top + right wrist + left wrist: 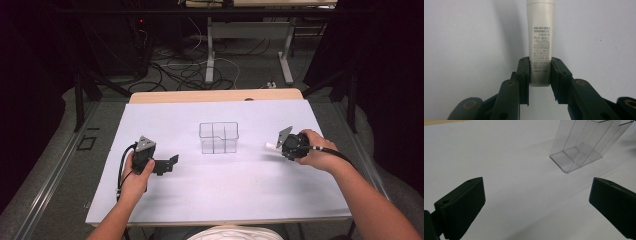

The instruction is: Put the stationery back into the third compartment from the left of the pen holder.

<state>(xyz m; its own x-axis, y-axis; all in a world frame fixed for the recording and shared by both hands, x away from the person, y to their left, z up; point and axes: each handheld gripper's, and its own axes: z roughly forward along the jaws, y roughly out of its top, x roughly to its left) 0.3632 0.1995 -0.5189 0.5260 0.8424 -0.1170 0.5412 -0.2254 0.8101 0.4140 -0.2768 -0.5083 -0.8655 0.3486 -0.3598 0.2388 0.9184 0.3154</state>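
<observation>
1. Left side first: your left hand (134, 176) grips the left gripper (169, 163) low over the white sheet (210, 195) that covers the desk (215, 95). Its grey three-cornered plate sits on top, and a black cable loops from it down past your wrist.
2. Its jaws are spread wide with nothing between them. In the left gripper view the left gripper (536, 202) shows one black jaw at each bottom corner and bare white sheet (499, 157) in the gap.
3. Middle of the desk: a clear plastic organizer (218, 137) stands upright on the sheet, divided into compartments by clear walls. It is well apart from both grippers and lies between them. In the left gripper view the clear plastic organizer (584, 145) appears at the upper right, beyond the jaws, and its compartments look empty.
4. Right side: your right hand (312, 150) holds the right gripper (280, 146) just above the sheet, to the right of the organizer. A white tube (270, 146) sticks out of it toward the organizer.
5. In the right gripper view the right gripper (539, 72) has its jaws pinching the white tube (540, 37) at its lower end, one jaw pressed on each side. The tube runs straight away from the camera, and small dark print covers its lower half; it is too fine to read.
6. Beyond the desk's far edge, cables (185, 70) lie tangled on the floor around the white legs of another table (210, 55).
</observation>
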